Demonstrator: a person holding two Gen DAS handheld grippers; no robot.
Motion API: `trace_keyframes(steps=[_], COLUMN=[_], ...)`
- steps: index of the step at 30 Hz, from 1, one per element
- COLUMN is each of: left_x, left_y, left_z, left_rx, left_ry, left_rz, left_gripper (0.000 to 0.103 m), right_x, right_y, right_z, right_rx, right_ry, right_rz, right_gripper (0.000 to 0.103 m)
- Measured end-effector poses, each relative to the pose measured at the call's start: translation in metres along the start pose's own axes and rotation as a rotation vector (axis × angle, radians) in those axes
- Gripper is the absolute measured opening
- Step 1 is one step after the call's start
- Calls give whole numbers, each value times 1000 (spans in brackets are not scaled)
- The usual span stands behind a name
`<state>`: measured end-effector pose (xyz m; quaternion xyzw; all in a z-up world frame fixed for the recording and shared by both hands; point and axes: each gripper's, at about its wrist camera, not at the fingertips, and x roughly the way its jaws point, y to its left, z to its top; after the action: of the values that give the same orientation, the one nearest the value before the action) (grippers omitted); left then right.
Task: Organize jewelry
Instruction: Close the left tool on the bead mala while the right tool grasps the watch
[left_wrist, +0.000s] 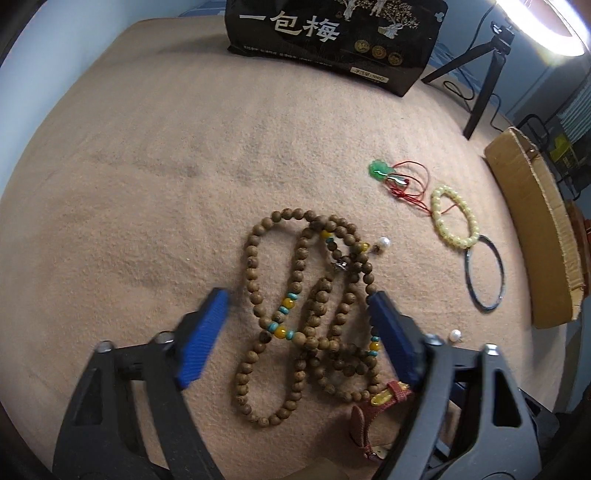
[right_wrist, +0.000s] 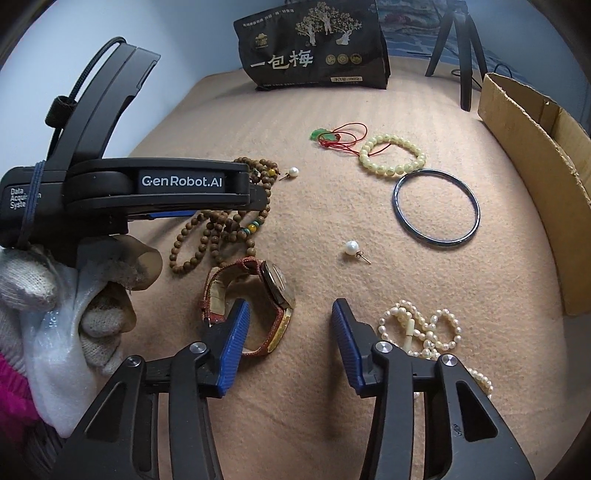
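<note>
- Left tool (left_wrist: 297, 299): released, blue pads spread wide and hovering low over the wooden beads (left_wrist: 295, 314). The strand lies in tangled loops on the tan cloth (left_wrist: 129, 184); nothing is gripped.
- In the right wrist view, the left tool (right_wrist: 255, 192) shows from the side, over the same beads (right_wrist: 214, 236), with a gloved hand (right_wrist: 55, 295) behind it.
- Watch (right_wrist: 275, 295): red strap, gold case, resting on its edge just below the beads, close to the right tool's left pad.
- Right tool (right_wrist: 288, 339): released too, holding nothing, above bare cloth between the watch and the pearl strand (right_wrist: 424, 332).
- Mid-cloth: one pearl stud (right_wrist: 352, 248) loose; a second stud (right_wrist: 293, 172) just beside the beads' far end.
- Further right: green pendant (right_wrist: 321, 134) on red cord, its cord running under the pale bracelet (right_wrist: 391, 155); dark bangle (right_wrist: 436, 206) touches that bracelet.
- Far right: cardboard box (right_wrist: 535, 155), open; we judge it the likely place for sorted pieces.
- Step in hand, as we read it: picking up the wooden beads, with sorting barely begun.
- Next move calls for dropping lower and closing across several loops at once, so the strand lifts whole without dragging the stud or watch.
</note>
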<state>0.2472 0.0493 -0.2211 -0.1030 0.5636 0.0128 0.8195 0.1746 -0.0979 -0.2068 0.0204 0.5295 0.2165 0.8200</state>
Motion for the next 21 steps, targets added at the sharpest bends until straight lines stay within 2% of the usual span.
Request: trace_keyframes(steps=[5, 8, 10, 11, 13, 21], left_x=[0, -1, -2, -3, -5, -33], left_y=[-1, -4, -2, -1, 1, 17], left_z=[-2, -3, -1, -1, 0, 5], left_rx=[36, 65, 59, 53, 48, -11], left_ry=[-12, -36, -37, -35, -29, -69], left_rz=[59, 91, 87, 80, 71, 2], left_gripper=[59, 41, 20, 17, 12, 10], right_x=[4, 7, 9, 9, 10, -2], right_y=[1, 4, 6, 7, 10, 12], right_z=[1, 2, 4, 3, 3, -1], right_rx=[-10, -32, -41, -42, -50, -67], right_ry=[6, 7, 9, 10, 11, -11], right_rz=[-18, -41, -44, -38, -47, -66], right_gripper=[36, 26, 20, 12, 10, 10])
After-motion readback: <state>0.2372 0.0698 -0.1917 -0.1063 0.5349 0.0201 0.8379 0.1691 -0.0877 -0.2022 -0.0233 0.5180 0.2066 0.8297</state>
